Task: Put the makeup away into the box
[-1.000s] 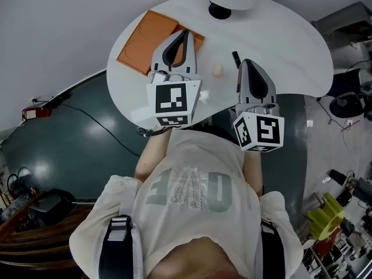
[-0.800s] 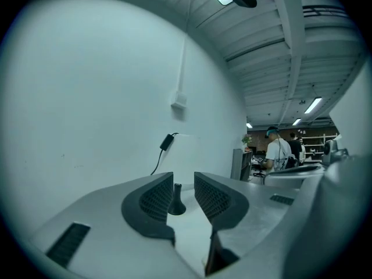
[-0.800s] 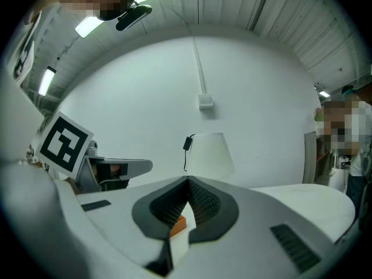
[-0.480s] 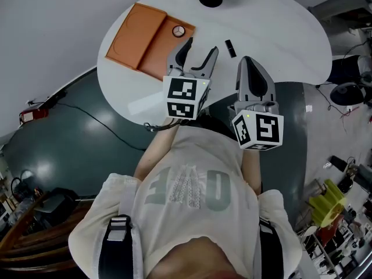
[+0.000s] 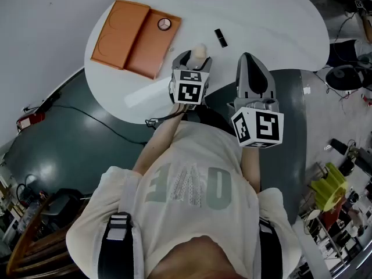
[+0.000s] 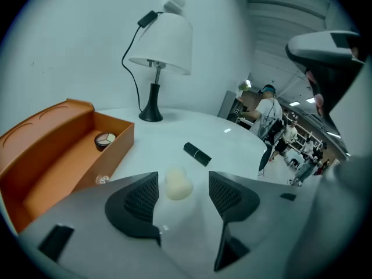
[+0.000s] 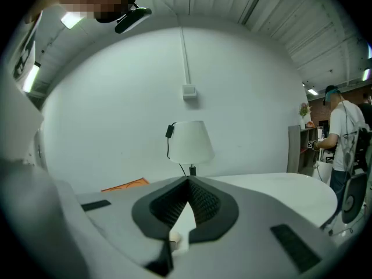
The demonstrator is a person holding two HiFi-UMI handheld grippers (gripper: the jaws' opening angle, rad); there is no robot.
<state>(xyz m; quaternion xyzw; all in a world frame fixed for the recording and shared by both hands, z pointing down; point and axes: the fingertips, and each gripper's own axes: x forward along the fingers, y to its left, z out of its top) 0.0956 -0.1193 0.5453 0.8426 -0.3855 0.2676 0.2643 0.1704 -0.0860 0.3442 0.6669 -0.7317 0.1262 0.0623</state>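
Observation:
An open orange box (image 5: 136,36) (image 6: 55,156) lies at the table's left with a round compact (image 5: 165,23) (image 6: 105,139) inside. A cream makeup sponge (image 5: 199,50) (image 6: 177,184) rests on the white table. My left gripper (image 5: 196,58) (image 6: 183,183) points down at it. Its jaws are opening, one on each side of the sponge, and the pads do not touch it. A black lipstick tube (image 5: 220,37) (image 6: 197,154) lies just beyond. My right gripper (image 5: 251,61) (image 7: 189,179) hovers shut and empty over the table's near edge.
A white lamp (image 6: 160,45) (image 7: 189,143) stands at the far side of the round table (image 5: 273,28). A small clear round thing (image 6: 103,179) sits by the box's front wall. People stand in the background at the right (image 6: 268,112).
My left gripper came away from over the box, sank toward the sponge and went from shut to open. The compact now shows in the box. The right gripper barely shifted.

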